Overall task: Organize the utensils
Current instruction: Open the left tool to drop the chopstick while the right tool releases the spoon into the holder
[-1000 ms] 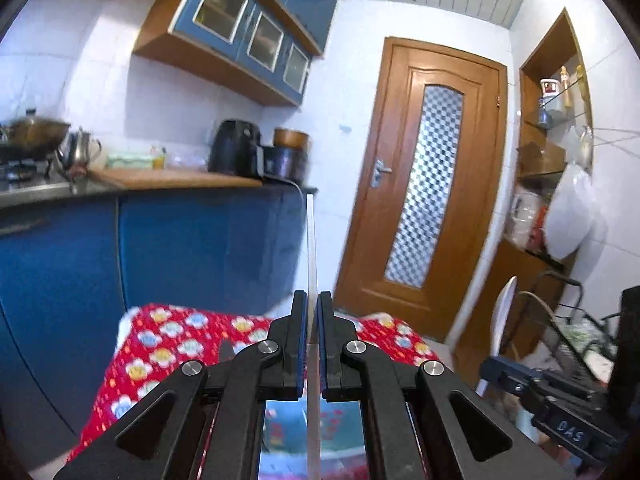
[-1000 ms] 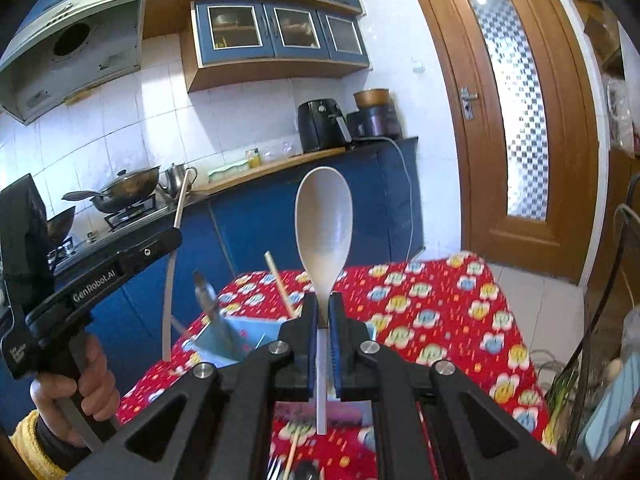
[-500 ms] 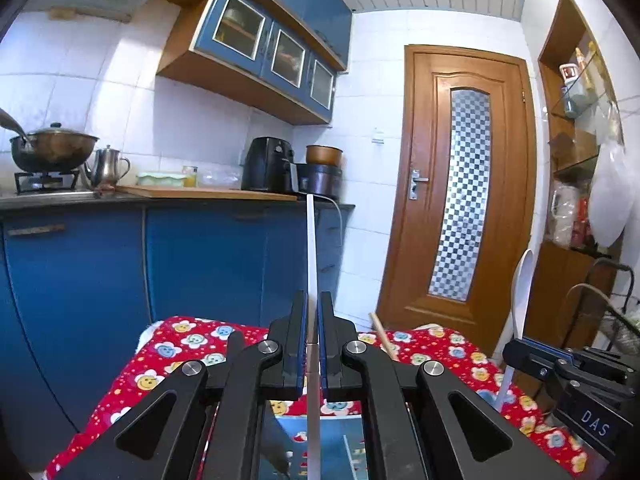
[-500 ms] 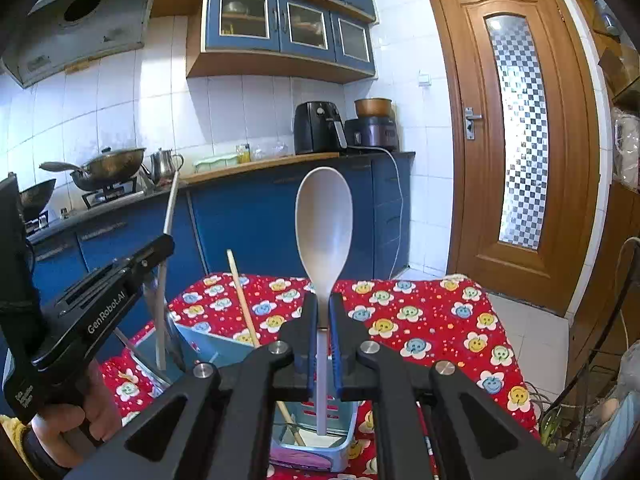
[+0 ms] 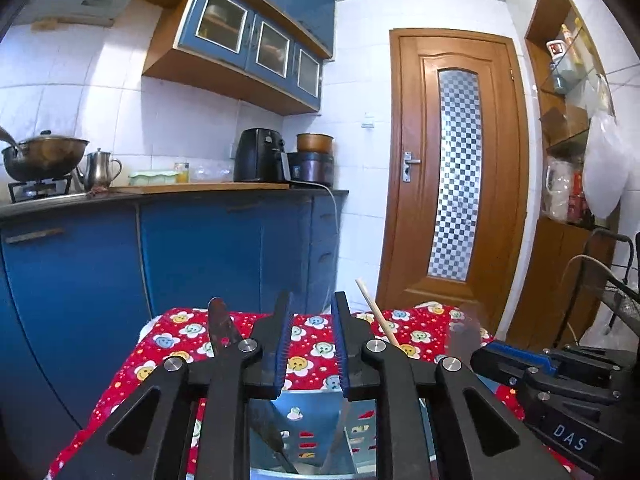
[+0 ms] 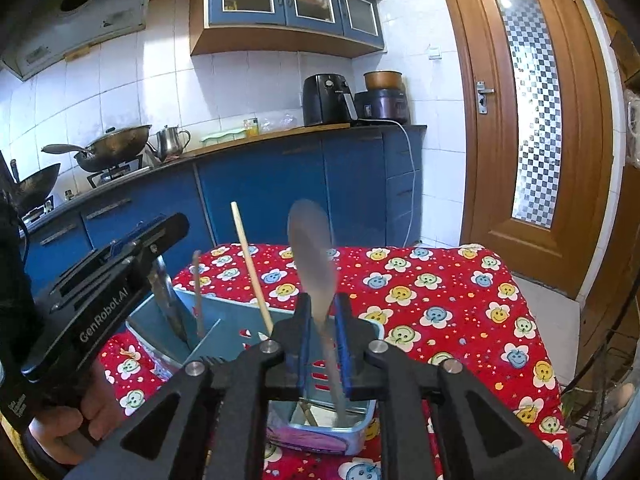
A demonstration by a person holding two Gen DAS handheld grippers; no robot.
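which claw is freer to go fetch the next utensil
Left, probably. The left claw is open above the blue holder with nothing visible between its fingers. The right claw is open too, but the blurred spoon sits between its fingers, seemingly mid-drop.

Left gripper and right gripper both point forward and slightly downward, side by side, each with jaws parted.
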